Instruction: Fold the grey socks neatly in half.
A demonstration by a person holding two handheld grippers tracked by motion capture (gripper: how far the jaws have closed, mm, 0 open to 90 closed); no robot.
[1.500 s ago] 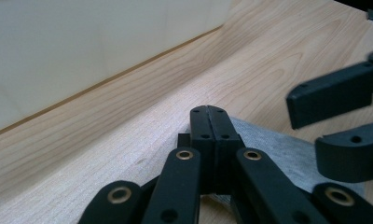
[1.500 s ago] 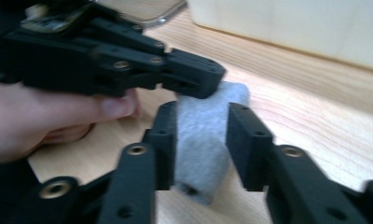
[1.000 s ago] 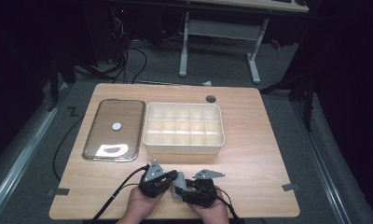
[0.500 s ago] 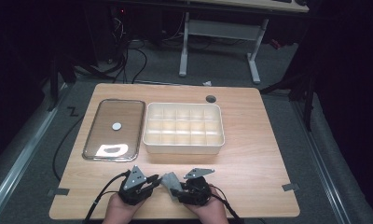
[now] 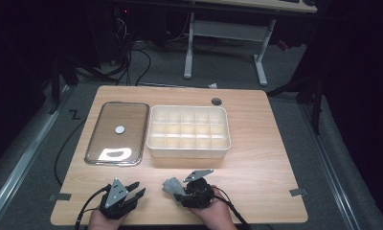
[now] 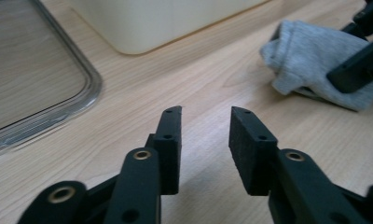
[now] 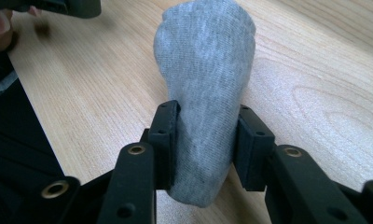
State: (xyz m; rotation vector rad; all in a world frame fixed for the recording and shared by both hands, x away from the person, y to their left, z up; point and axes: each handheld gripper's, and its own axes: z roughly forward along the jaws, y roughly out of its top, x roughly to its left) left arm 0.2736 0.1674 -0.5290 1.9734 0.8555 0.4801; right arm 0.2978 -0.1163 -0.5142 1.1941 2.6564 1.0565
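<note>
Lab, dark room, cables (image 5: 132,57), desk frame (image 5: 225,36)

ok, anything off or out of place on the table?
Nothing spilled or damaged. The lid is off the divided box and lies flat beside it, squared up. The box's cells look empty. The right gripper pinches a grey sock near the front edge; the left gripper is open with nothing between its jaws.

Showing two matte black jaws per unit, left gripper (image 6: 205,135) and right gripper (image 7: 206,140) alike: flat rectangular pads carrying small recessed screws, brass-ringed pivot holes along black link arms. Bearing a grey three-cornered top plate; trailing a black cable.
</note>
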